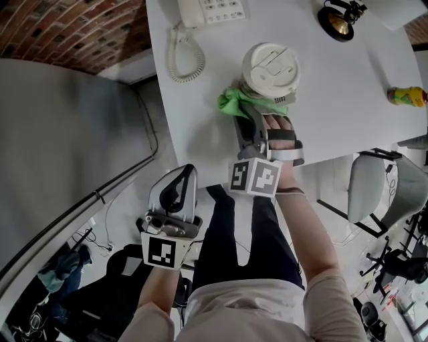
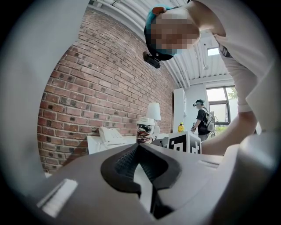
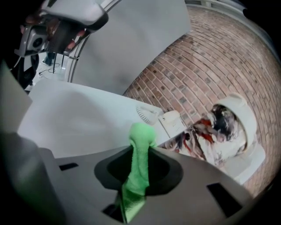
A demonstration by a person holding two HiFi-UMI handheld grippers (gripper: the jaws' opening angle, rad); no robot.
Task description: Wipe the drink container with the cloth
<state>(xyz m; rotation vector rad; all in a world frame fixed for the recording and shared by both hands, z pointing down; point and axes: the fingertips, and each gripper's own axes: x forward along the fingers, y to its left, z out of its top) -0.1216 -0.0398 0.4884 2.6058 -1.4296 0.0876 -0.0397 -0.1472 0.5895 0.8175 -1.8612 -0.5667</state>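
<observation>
The drink container, a paper cup with a white lid and a printed wall, stands upright on the white table. My right gripper is shut on a green cloth, whose bunched end lies against the cup's near-left side. In the right gripper view the cloth runs up between the shut jaws, with the cup to the right. My left gripper hangs off the table below its near edge, shut and holding nothing. From the left gripper view the cup is seen far off.
A white desk phone with a coiled cord sits at the table's far side, a black round object at the far right, and a yellow bottle near the right edge. Office chairs stand on the floor; a person stands in the background.
</observation>
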